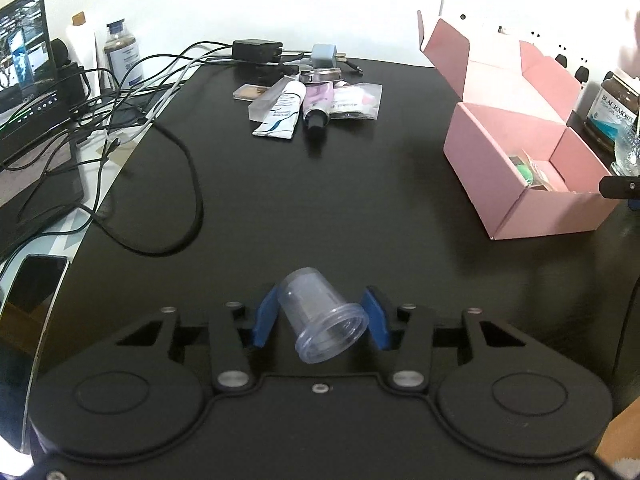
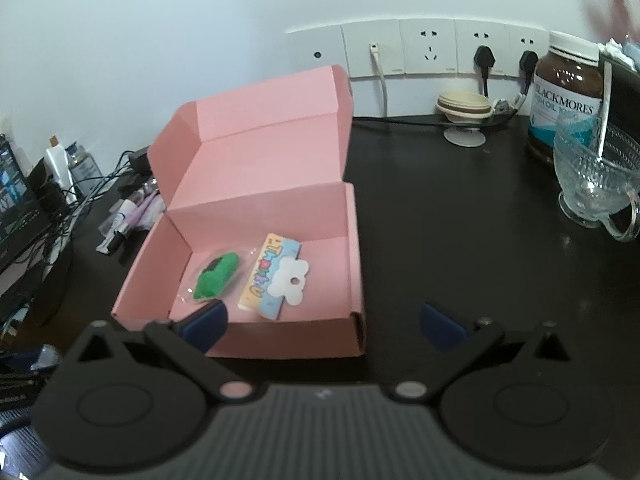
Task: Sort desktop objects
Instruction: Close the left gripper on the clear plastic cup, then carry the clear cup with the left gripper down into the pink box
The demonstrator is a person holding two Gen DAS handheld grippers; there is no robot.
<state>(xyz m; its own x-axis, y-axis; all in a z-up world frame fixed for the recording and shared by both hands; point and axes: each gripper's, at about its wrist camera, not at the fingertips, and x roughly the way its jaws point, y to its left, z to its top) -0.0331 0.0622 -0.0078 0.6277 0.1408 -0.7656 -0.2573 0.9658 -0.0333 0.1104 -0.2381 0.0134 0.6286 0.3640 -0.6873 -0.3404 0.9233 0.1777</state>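
Left gripper [image 1: 320, 314]: its blue pads sit on either side of a clear plastic cup [image 1: 322, 314]; the left pad touches the cup wall, while the right pad looks just beside it, so I cannot tell whether the cup is fully pinched.
Cup: tilted, closed base away from the camera, wide open rim toward the gripper body, above the near part of the black desk [image 1: 340, 208].
Open room ahead of the left gripper: a broad bare stretch of desk runs from the cup to the far clutter; nothing stands in the middle.
Left edge: the desk's curved left rim is close; a loop of black cable [image 1: 192, 200] trails onto the desk, and a dark phone [image 1: 36, 280] lies beyond the rim.
Far clutter: tubes and sachets [image 1: 308, 108] lie in a heap near the back edge, chargers behind them.
Pink box [image 2: 280, 336]: open, lid flap standing up at the back, well to the right of the cup; inside lie a green packet [image 2: 216, 276] and a card with a white cloud shape [image 2: 276, 276].
Right gripper [image 2: 322, 326]: fingers spread wide with nothing between them; its left pad overlaps the box's near left corner, its right pad is over bare desk.
Right side: a glass cup [image 2: 596, 176] and a brown supplement jar [image 2: 568, 92] stand near the right edge, with open desk between them and the box.
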